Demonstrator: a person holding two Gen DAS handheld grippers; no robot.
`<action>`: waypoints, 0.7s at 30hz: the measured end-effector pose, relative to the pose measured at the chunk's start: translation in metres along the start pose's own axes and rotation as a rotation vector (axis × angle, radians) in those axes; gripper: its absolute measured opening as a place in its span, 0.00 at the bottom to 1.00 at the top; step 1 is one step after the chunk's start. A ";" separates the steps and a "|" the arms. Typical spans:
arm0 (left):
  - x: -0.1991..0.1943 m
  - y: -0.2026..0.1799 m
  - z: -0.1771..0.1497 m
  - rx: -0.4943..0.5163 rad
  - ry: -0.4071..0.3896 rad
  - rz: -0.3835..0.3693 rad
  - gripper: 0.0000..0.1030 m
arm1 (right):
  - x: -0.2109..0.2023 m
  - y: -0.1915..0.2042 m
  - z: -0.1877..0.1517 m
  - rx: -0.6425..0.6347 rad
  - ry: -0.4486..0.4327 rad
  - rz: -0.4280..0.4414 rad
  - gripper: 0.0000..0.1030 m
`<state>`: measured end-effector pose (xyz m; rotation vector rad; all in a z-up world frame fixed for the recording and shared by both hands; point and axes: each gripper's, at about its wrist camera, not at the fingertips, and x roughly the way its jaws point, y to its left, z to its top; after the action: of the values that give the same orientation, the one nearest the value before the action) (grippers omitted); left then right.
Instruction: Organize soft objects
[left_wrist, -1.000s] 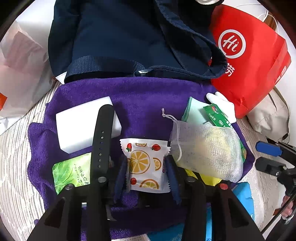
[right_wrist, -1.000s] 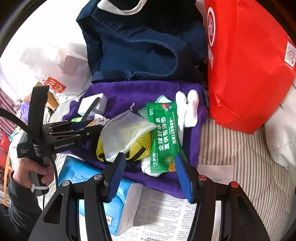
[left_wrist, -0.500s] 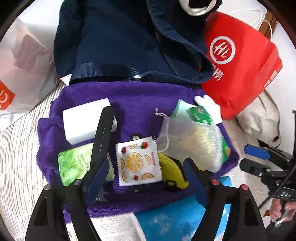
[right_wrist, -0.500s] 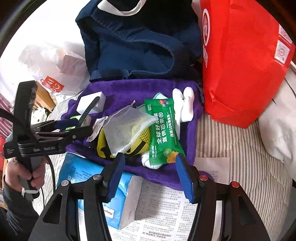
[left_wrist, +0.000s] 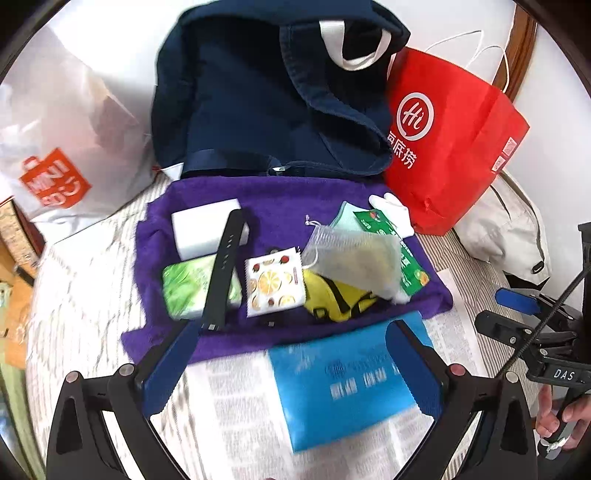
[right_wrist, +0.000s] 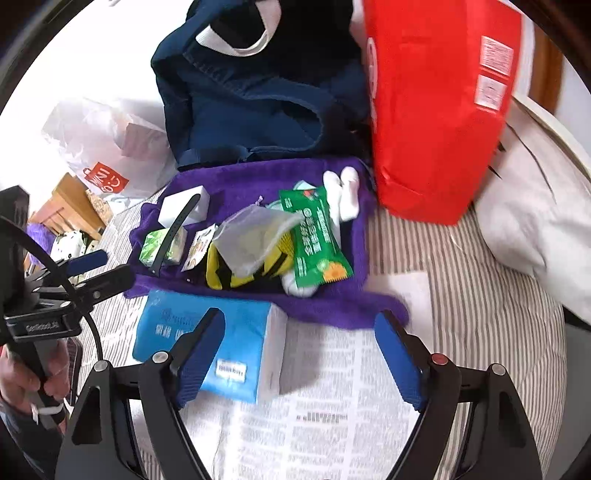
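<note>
On purple towel: orange-print packet lies free; left gripper agape, empty (right gripper likewise, over newspaper).

A: Bright, even daylight in both views; the white wall at the upper left is nearly blown out.

B: Shadows?

A: Soft ones only. Motion blur smears the blue tissue pack and newspaper at lower centre of the left view. Fisheye bending and black corners ring both frames.
</note>
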<state>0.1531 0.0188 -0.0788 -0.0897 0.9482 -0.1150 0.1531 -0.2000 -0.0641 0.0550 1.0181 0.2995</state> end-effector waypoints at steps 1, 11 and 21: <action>-0.005 -0.001 -0.003 -0.006 -0.004 0.009 1.00 | -0.003 0.000 -0.003 0.005 0.002 -0.007 0.87; -0.054 -0.018 -0.038 -0.037 -0.032 0.038 1.00 | -0.053 0.006 -0.032 0.014 -0.043 -0.059 1.00; -0.091 -0.035 -0.054 -0.027 -0.080 0.093 1.00 | -0.079 0.013 -0.054 0.010 -0.051 -0.084 1.00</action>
<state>0.0545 -0.0043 -0.0328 -0.0747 0.8724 -0.0124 0.0665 -0.2137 -0.0248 0.0288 0.9689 0.2158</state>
